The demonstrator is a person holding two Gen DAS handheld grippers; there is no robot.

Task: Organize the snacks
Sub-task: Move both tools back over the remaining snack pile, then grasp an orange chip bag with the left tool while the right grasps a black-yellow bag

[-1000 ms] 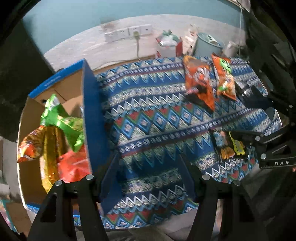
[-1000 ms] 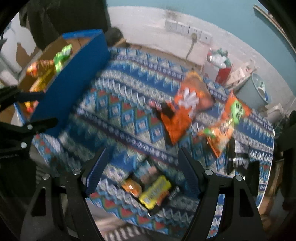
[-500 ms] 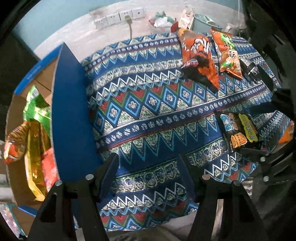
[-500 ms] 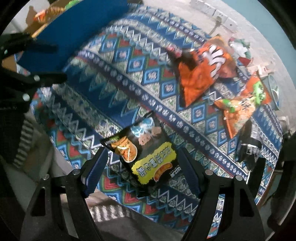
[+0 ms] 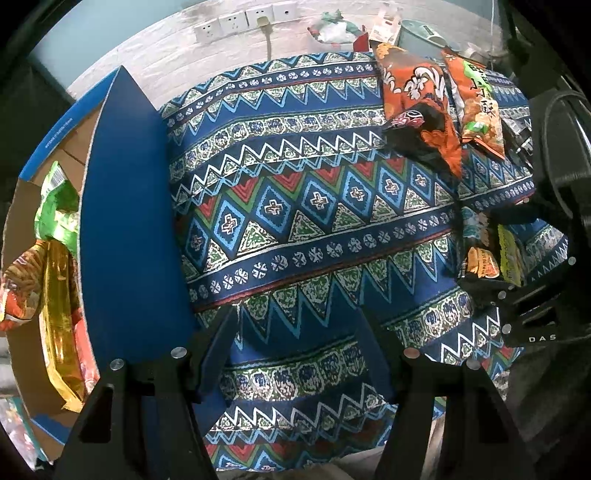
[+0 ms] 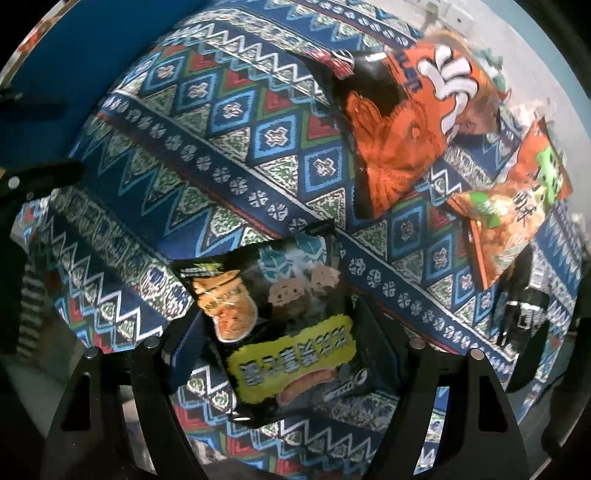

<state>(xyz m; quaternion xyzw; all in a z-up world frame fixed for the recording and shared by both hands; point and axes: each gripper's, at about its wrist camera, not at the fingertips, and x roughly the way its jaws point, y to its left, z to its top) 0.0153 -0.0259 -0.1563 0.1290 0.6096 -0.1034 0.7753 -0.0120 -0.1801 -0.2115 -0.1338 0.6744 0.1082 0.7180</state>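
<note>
While the pale plastered wall (image 5: 155, 62) with its strip of white sockets (image 5: 240, 20) is closing off the far side, a patterned woven tablecloth in blue, red, green and white (image 5: 314, 206) is covering the whole work surface. An open cardboard box with a blue outer wall (image 5: 125, 229) is standing at the cloth's left edge, holding green, gold and orange snack bags (image 5: 55, 236). A large orange and black crisp bag (image 6: 402, 122) is lying flat near the far right of the cloth, with an orange bag with a green label (image 6: 517, 206) just beside it. A small black snack packet with a yellow label (image 6: 280, 332) is lying near the front edge. The right gripper (image 6: 280, 332) is hanging over that packet, its jaws standing apart on either side of it; whether the pads are pressing on it cannot be told. The left gripper (image 5: 295, 350) is hovering over bare cloth beside the box, jaws partly spread and holding nothing. A pale round tub (image 5: 421, 31) is sitting by the wall.
</note>
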